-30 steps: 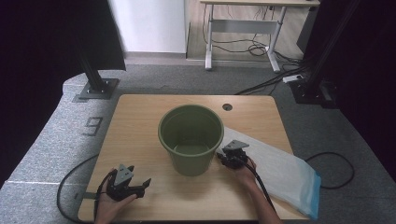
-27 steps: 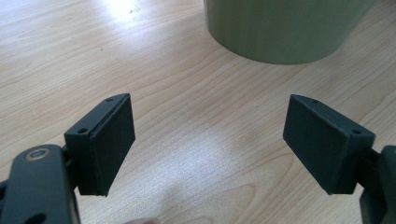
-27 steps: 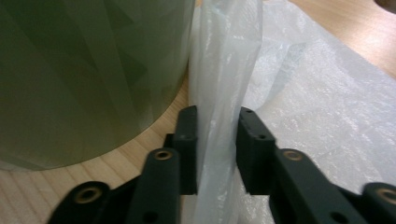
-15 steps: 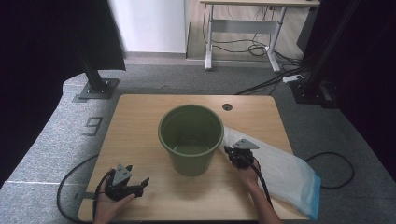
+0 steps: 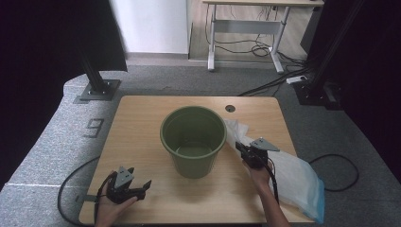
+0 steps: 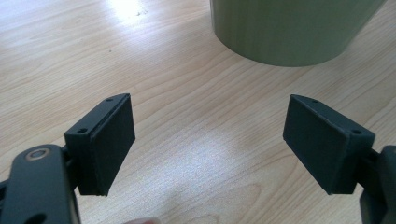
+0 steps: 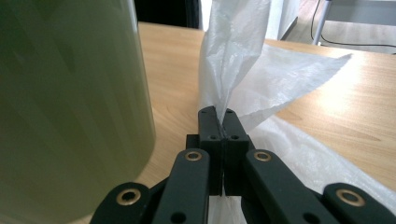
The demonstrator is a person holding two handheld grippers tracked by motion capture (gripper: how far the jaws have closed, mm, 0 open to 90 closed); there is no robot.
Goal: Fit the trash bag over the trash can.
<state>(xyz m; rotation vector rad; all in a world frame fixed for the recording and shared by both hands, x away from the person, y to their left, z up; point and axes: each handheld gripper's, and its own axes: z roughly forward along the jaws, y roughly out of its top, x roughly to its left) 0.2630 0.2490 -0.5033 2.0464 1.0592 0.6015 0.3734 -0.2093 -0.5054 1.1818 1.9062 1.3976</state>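
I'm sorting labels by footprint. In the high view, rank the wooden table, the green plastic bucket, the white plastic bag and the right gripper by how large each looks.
1. Wooden table
2. Green plastic bucket and white plastic bag: these look close, with part of the bag bunched, so I would not rank them apart.
3. Right gripper, shut on the bag.

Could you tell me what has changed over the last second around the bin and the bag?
The right gripper closed on the bag beside the bin and has begun lifting its edge, moving slightly away from the person in the high view. The left gripper stayed open and in place on the table; the bin did not move.
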